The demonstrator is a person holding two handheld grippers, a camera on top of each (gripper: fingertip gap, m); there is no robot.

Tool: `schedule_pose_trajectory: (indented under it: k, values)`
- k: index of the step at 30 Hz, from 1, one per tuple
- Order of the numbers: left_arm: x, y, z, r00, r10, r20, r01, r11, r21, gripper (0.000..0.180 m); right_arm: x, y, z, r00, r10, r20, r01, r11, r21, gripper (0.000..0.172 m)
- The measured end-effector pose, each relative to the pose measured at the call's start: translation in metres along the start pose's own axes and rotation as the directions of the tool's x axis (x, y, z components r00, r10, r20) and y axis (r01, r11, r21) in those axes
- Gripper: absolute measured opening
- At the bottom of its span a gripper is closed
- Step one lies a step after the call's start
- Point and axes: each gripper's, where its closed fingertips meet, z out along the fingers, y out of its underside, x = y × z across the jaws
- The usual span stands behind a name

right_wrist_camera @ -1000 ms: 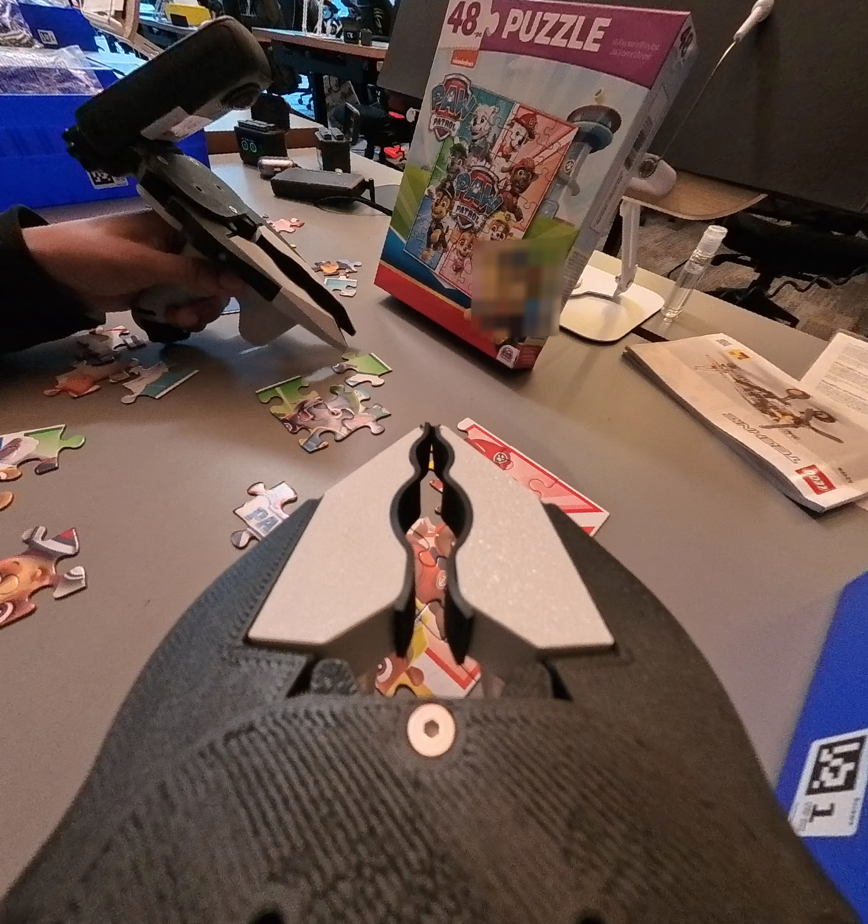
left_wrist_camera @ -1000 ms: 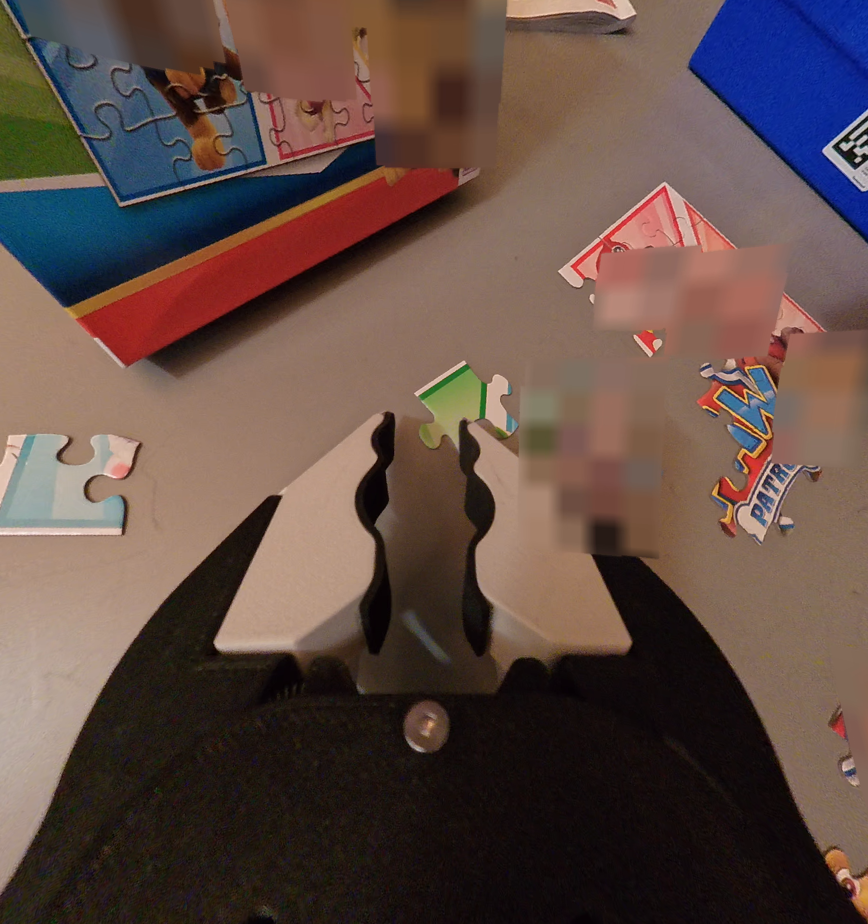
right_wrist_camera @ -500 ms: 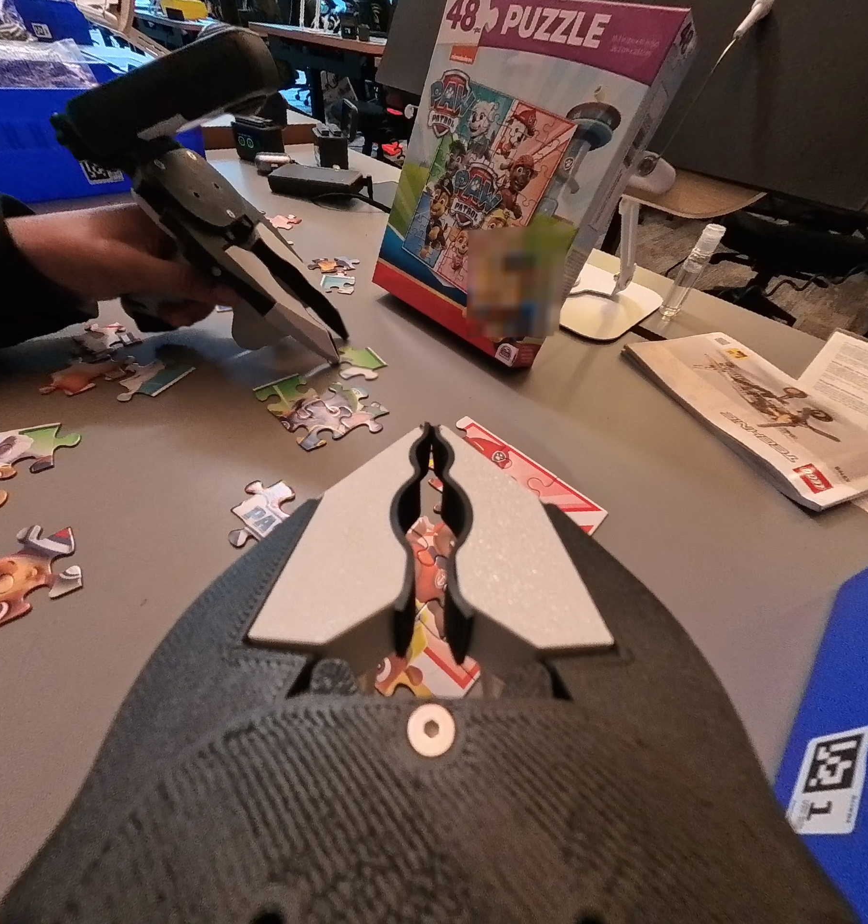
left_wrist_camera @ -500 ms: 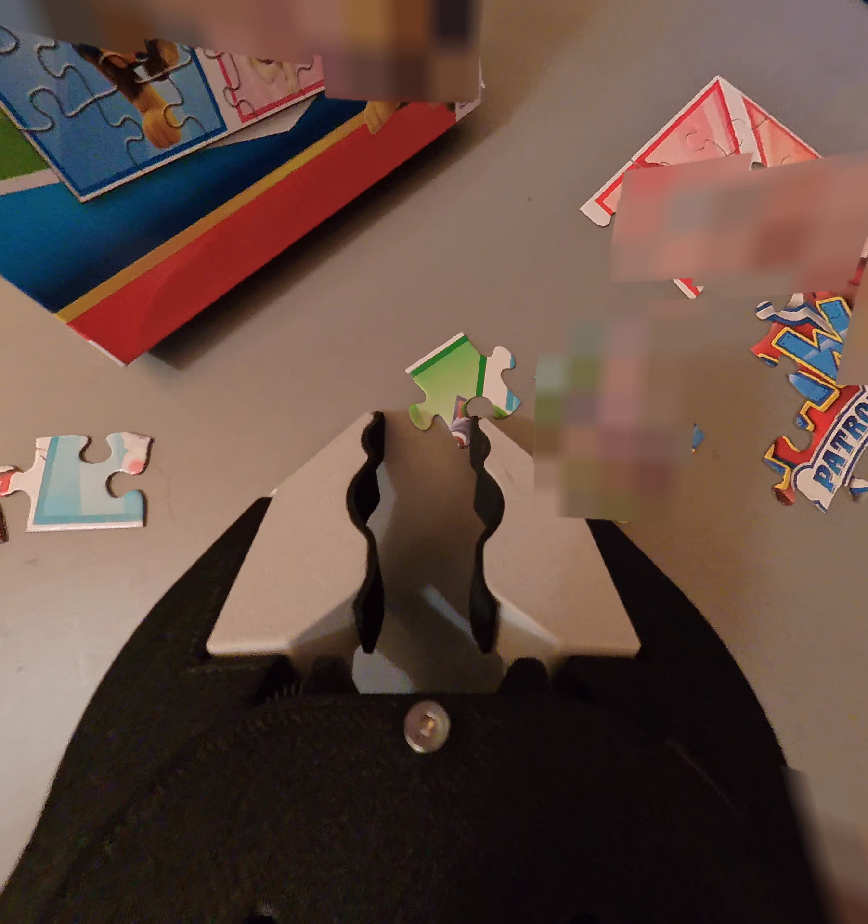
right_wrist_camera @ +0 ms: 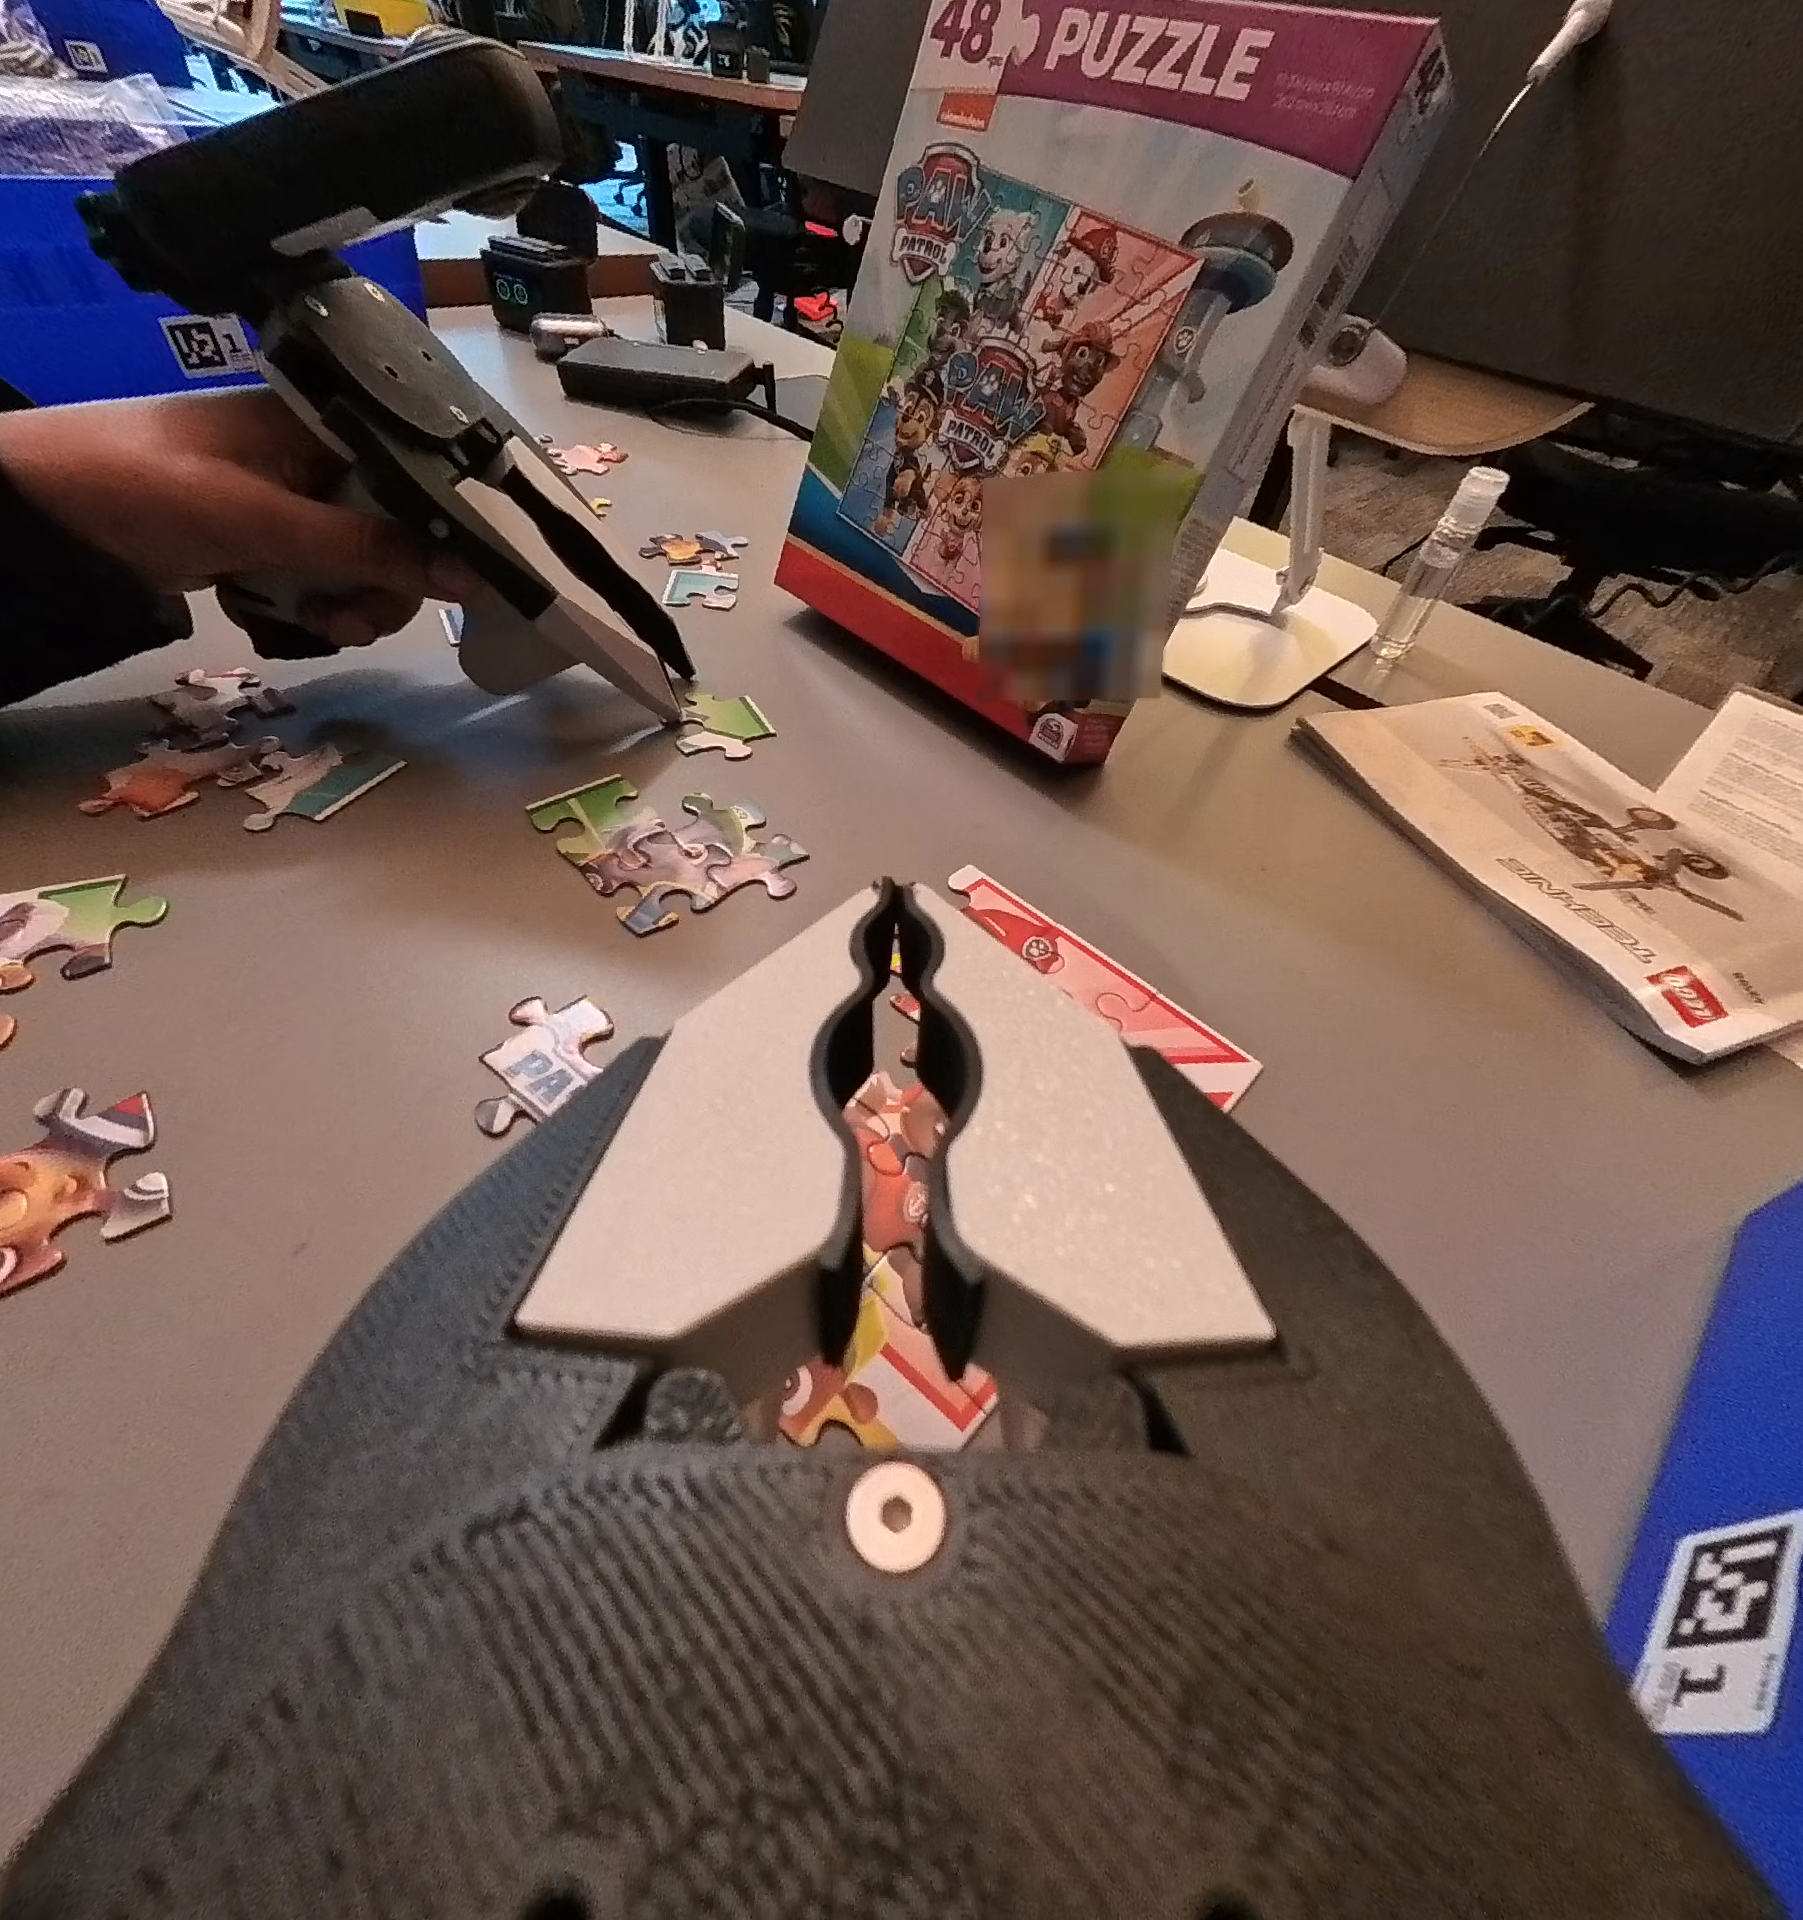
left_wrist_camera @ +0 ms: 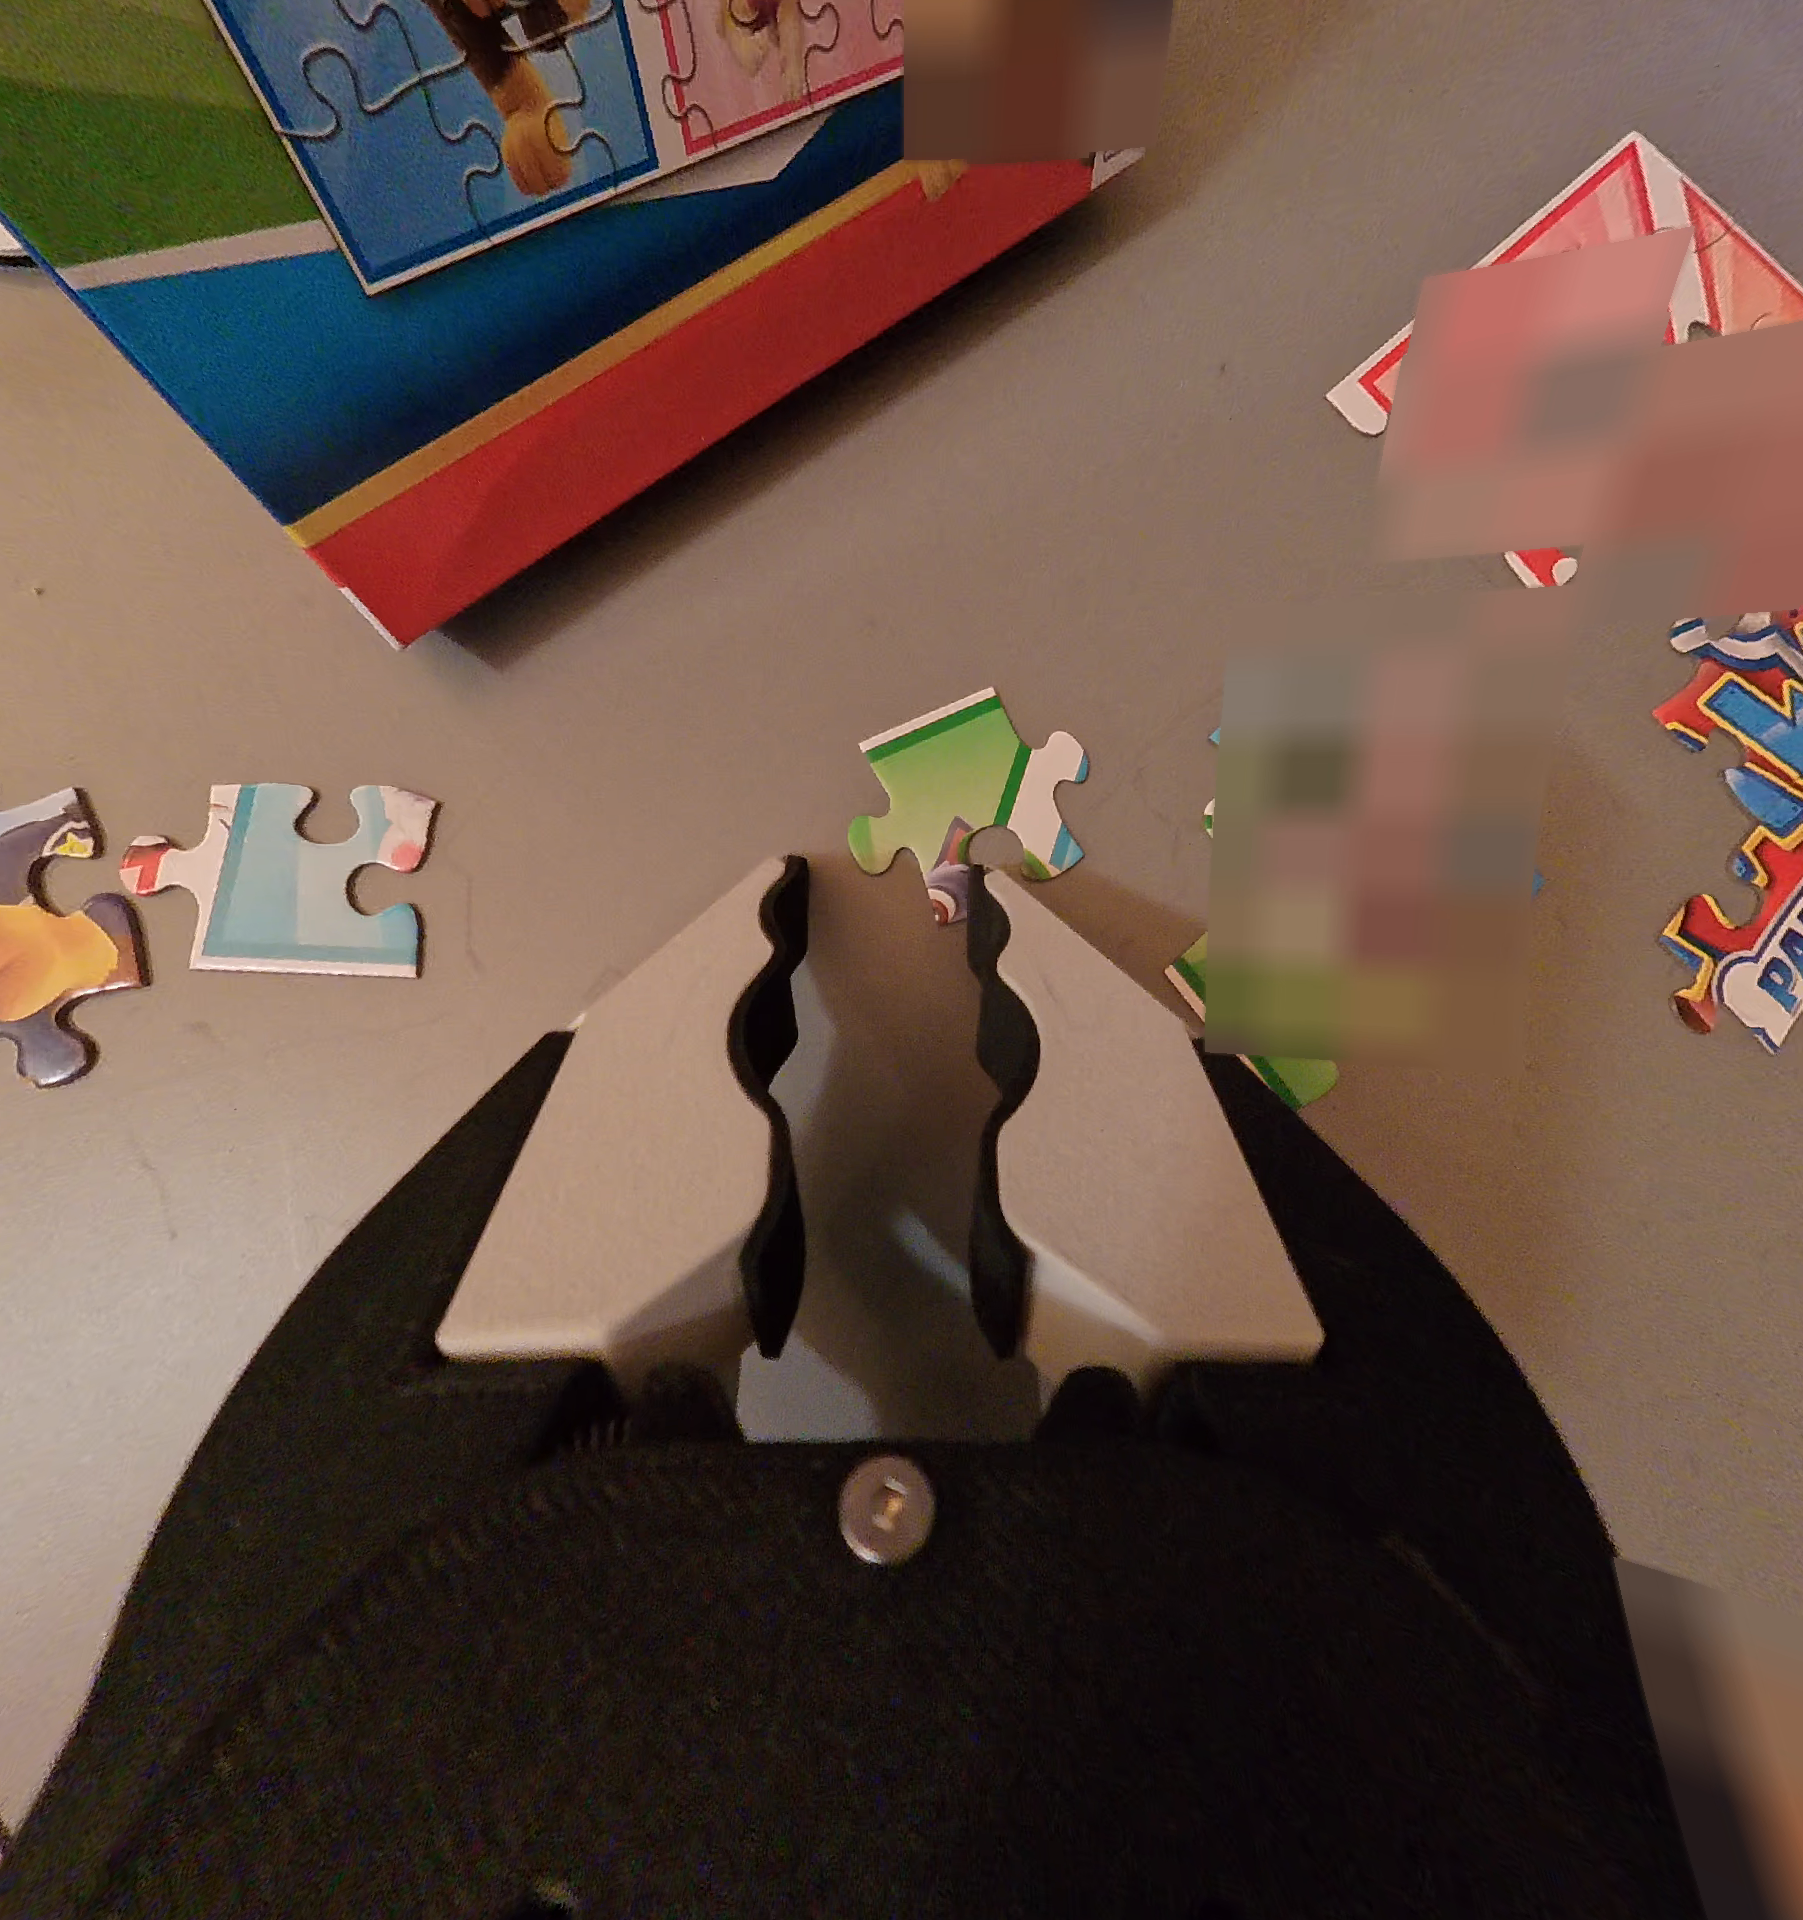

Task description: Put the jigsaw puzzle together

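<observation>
left wrist view: the left gripper (left_wrist_camera: pixel 886 883) has its jaws spread and bare, tips at the table (left_wrist_camera: pixel 668 727) beside a loose green piece (left_wrist_camera: pixel 954 784); box (left_wrist_camera: pixel 523 343) beyond.

right wrist view: the right gripper (right_wrist_camera: pixel 895 894) has its jaws pressed together, bare, above a joined red section (right_wrist_camera: pixel 1105 987). many pieces lie unjoined.

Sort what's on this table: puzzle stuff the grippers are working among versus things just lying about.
Puzzle things:
- green piece at the open left gripper
- red-bordered joined section under the shut right gripper
- joined grey-green cluster
- puzzle box

Lying about:
- booklet
- spray bottle
- blue bin
</observation>
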Motion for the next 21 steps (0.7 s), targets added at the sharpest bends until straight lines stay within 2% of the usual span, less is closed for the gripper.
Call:
schedule_pose_trajectory:
  k: [15,21]
  values:
    - [-0.002,0.000,-0.003,1.000,-0.002,0.010,0.002,1.000,0.004,0.028,0.000,0.000,0.000,1.000,-0.001,-0.001,0.001,1.000,0.000,0.000]
    - [-0.003,-0.011,-0.010,1.000,-0.024,0.003,0.023,0.997,0.072,0.029,0.000,0.000,0.000,1.000,-0.002,0.000,0.002,1.000,0.000,0.000]
